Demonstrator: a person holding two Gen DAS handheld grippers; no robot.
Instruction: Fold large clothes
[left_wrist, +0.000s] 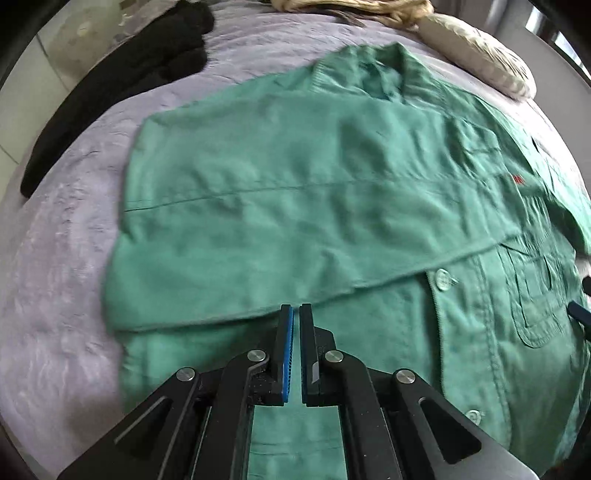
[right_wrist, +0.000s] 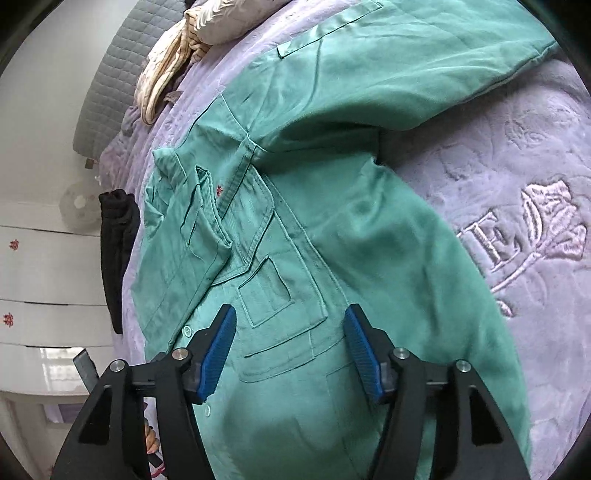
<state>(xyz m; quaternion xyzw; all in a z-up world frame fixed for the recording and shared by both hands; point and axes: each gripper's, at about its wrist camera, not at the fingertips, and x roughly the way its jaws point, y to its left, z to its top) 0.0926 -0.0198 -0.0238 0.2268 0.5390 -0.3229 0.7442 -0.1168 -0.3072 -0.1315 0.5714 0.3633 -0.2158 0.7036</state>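
Garment: a large green button-front work shirt (left_wrist: 332, 206) of woven cloth, spread front-up on the lilac embossed bedspread (left_wrist: 66, 258), its collar toward the head of the bed where the cream pillows (left_wrist: 476, 55) lie.

One sleeve: already laid across the chest as a broad band; in my left view its lower edge runs crosswise just beyond the tips of my left tongs (left_wrist: 296, 314).

Other sleeve: not yet folded, I judge. In my right view it runs out from the shoulder over the bedspread, up and to the right of my right tongs (right_wrist: 290, 321), away from the body of the shirt.

Left tongs: pads pressed together with nothing between them, hovering over the lower front of the shirt beside the button placket (left_wrist: 443, 280).

Right tongs: jaws wide apart and empty, pads off the cloth, standing over the chest pocket (right_wrist: 273, 295).

Key relation: the loose sleeve lies on the right hand's side, so my right tongs are the nearer ones (my left sits across the placket, well apart from it). Its long axis points outward from the shoulder.

Next move, my guess: take that sleeve toward its cuff end and carry it inward across the chest.

Bystander: a black garment (left_wrist: 129, 77) lies along the far edge of the bed, clear of the shirt.
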